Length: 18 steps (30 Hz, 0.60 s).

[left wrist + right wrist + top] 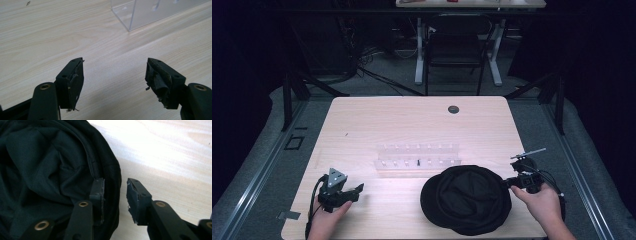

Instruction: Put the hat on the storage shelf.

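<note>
A black fabric hat (467, 200) lies on the pale wooden table (387, 120) near its front edge, right of centre. My right gripper (508, 183) is at the hat's right rim. In the right gripper view the hat (50, 170) lies opening up, and its rolled rim passes between the jaws of the right gripper (115, 182). The jaws stand partly apart, with a gap between the rim and the outer pad. My left gripper (356, 191) rests at the front left of the table, and the left gripper (115, 61) is wide open over bare wood.
A clear plastic rack (417, 157) with two rows of slots stands mid-table behind the hat; its corner (150, 12) lies ahead of the left jaws. A round cable hole (453, 109) is near the far edge. A chair (457, 45) stands beyond the table.
</note>
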Tool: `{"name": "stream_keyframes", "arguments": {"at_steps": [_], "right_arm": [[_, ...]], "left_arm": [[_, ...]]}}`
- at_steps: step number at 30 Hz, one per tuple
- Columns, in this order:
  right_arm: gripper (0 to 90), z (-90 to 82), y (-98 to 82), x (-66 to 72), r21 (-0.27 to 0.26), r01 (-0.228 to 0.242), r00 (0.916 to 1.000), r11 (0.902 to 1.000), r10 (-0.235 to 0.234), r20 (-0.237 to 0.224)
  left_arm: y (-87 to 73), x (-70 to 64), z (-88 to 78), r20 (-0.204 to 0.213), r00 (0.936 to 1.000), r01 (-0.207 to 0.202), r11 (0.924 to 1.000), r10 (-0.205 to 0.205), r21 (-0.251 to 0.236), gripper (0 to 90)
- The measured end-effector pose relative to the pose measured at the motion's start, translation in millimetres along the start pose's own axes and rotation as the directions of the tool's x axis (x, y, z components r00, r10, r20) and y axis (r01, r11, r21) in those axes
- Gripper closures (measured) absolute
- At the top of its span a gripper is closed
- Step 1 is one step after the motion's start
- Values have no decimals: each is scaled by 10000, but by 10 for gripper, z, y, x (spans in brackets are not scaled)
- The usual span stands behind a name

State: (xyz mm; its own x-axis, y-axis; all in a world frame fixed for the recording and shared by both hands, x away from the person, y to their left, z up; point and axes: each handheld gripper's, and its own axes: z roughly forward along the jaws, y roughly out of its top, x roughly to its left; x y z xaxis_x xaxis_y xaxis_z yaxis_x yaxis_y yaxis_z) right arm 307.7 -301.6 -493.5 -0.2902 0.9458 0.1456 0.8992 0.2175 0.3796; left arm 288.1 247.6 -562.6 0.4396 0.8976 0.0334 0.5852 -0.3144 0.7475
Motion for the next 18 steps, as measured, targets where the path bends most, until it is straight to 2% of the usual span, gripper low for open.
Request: {"name": "stream_keyframes", "arguments": {"at_steps": [6,9,13,17,18], "right_arm": [[610,57,65,-25,866,-45,10000,9962,39,79],[582,98,72,-27,1023,-29,9997,9947,4,241],[600,103,82,-21,1085,12,9994,9941,-50,346],[655,104,96,-18,1105,63,9998,9939,-86,205],[679,97,101,-33,993,-97,9999,9950,101,-35]], "left_arm": [[-1,-2,0,5,10000,29,10000,-29,-22,313],[-1,-4,5,6,10000,-7,10000,7,-22,313],[-2,-8,8,7,10000,-25,10000,25,-14,313],[-1,-11,9,-3,10000,-58,10000,58,2,315],[-2,-12,11,29,10000,-79,10000,79,45,315]]}}
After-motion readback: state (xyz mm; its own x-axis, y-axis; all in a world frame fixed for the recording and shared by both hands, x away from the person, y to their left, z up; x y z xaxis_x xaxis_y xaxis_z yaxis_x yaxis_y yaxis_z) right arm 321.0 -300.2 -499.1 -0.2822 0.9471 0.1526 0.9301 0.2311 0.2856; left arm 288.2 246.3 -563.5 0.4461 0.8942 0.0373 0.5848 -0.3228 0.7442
